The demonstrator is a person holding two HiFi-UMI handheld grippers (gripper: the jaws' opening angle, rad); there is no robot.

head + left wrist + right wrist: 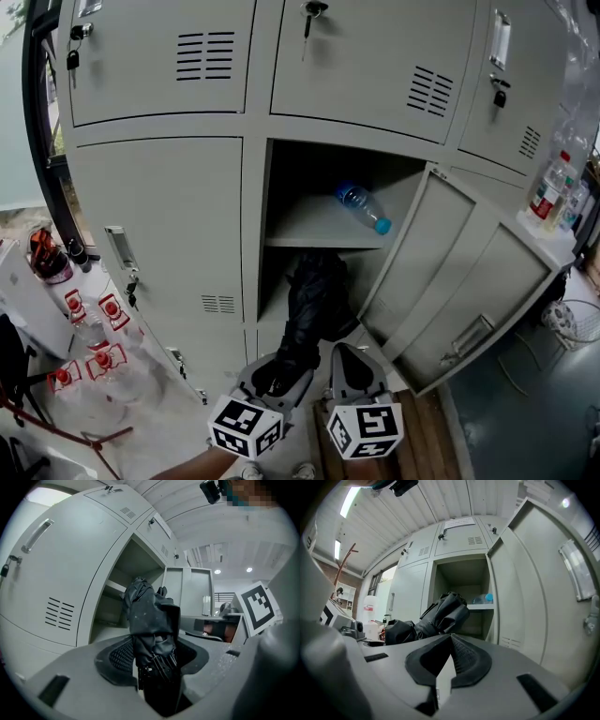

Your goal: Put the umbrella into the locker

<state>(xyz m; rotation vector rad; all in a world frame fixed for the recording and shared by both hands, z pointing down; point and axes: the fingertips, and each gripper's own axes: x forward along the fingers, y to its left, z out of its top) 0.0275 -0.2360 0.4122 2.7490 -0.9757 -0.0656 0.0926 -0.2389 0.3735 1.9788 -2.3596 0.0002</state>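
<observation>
Umbrella [314, 305], black and folded, is squeezed between the fingers of the left gripper [152, 660]. It sticks out past the fingers and points at the open locker [253, 234], at the lower part under the shelf [309, 230]. A bottle [364, 206] lies on that shelf, above the fingers. The right gripper [446, 663] is just beside the left one. Its fingers are pressed together with nothing in them. The door [441, 272] hangs open to the right of them.

The folded umbrella [151, 616] covers most of the pads of my left gripper [154, 657], and its near end sinks from sight between them. Its far tip is lost in the dark lower compartment of the locker [254, 234].
</observation>
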